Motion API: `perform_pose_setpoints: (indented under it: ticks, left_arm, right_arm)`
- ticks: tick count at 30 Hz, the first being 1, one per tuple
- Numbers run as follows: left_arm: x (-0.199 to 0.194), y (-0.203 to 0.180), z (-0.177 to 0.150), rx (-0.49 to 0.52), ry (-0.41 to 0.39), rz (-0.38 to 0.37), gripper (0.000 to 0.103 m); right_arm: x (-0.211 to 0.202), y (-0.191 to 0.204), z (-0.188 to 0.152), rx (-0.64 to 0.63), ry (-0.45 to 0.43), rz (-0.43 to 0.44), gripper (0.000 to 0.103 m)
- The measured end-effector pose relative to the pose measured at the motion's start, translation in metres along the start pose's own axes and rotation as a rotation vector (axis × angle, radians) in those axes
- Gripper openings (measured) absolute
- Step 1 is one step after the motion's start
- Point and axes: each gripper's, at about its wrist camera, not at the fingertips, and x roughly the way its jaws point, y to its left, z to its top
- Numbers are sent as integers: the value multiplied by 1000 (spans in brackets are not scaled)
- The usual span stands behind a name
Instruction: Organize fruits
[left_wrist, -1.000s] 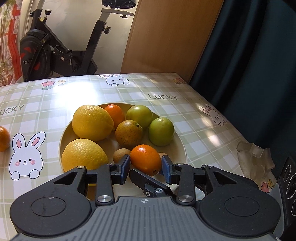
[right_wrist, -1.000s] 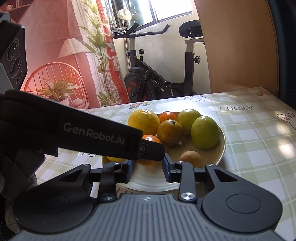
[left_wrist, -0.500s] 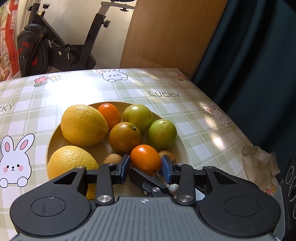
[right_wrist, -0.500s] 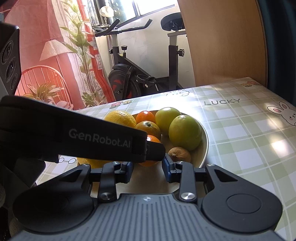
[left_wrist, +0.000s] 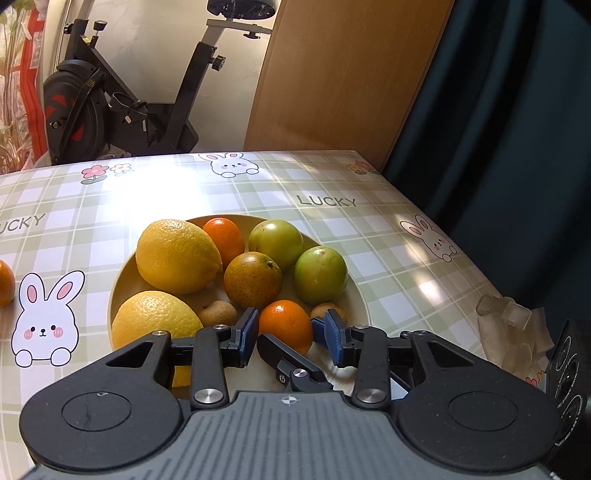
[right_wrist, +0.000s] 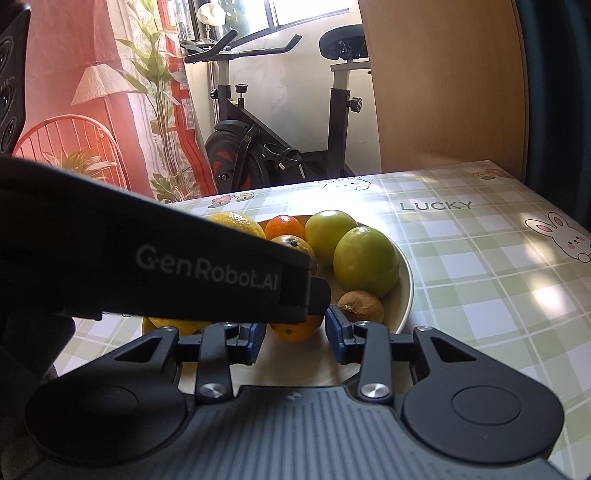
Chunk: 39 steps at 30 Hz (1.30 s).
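Observation:
A small orange mandarin (left_wrist: 286, 325) sits between the blue pads of my left gripper (left_wrist: 291, 319), just over the near part of a tan plate (left_wrist: 122, 280); the pads press on it. My right gripper (right_wrist: 295, 325) reaches in from the right and its jaws are opening. The same mandarin (right_wrist: 295, 332) lies between its pads with thin gaps on both sides. One right finger (left_wrist: 284, 354) crosses below the mandarin. The left gripper's finger (right_wrist: 221, 266) hides the fruit's top in the right wrist view.
On the plate lie two lemons (left_wrist: 177, 254), two green fruits (left_wrist: 320, 273), a greenish orange (left_wrist: 253, 280), another mandarin (left_wrist: 223, 236) and two brown longans (left_wrist: 218, 313). A loose mandarin (left_wrist: 5, 282) rests on the tablecloth at far left. Crumpled plastic (left_wrist: 513, 332) lies near the table's right edge.
Both grippers stayed together around the mandarin while the plate shifted slightly behind them. The right wrist view tilted, bringing the plate closer and lower. The right pads stand a touch wider.

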Motion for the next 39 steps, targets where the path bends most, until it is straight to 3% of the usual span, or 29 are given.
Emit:
perform_pose_setpoints:
  ticks: [7,12,16,20,24,29,34,39]
  left_arm:
    - [-48,27,-3,-86,-106,27,43]
    - [-73,62,-8,-128,-122,80,43]
    - [-96,95,-13,-151,-150,142,43]
    - [-112,125,-14,-189,-153,185,43]
    - [-124,146,-7,-135,-125,227,43]
    - [-139,169,1,-156,-160,234,43]
    - [-140,180,2,-164,-179,229,43]
    - [-127,189,-3,-199,-170,200,43]
  right_arm:
    - [-20,2,-8,-25,-105,23,46]
    - [-27,5,-9,-50,-140,45,47]
    - [-27,7,-9,-60,-140,57,47]
    - [-25,23,-12,-76,-108,141,47]
    - [-19,48,-12,-126,-96,207,47]
    - [-7,81,-11,-174,-113,236,59]
    - [-2,108,-8,-213,-155,247,58]
    - [16,128,-7,-245,-127,270,58]
